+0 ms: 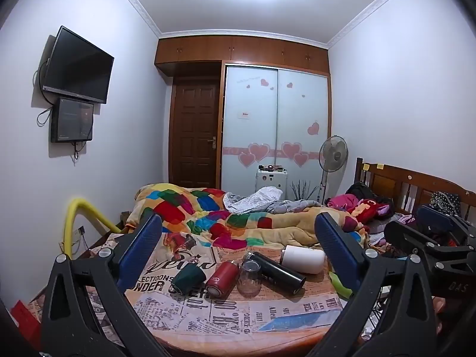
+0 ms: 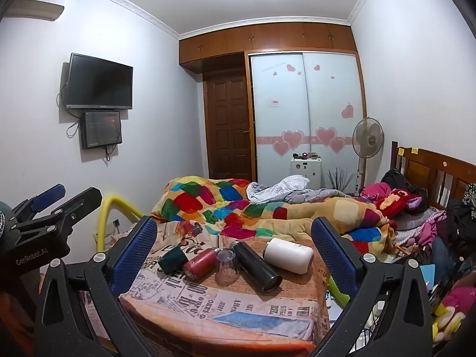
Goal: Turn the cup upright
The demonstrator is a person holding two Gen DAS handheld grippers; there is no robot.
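Both grippers' jaws gape wide over a newsprint-covered table in a cluttered bedroom, cups toppled

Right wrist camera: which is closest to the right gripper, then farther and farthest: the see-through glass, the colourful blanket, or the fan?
From the right gripper:
1. Clear glass, on the table just ahead.
2. Colourful blanket, on the bed behind the table.
3. Fan, standing far back right.

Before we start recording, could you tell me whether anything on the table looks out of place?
Yes: all five vessels are off upright. The green cup, red bottle, black flask and white bottle lie toppled, and the clear glass stands upside down.
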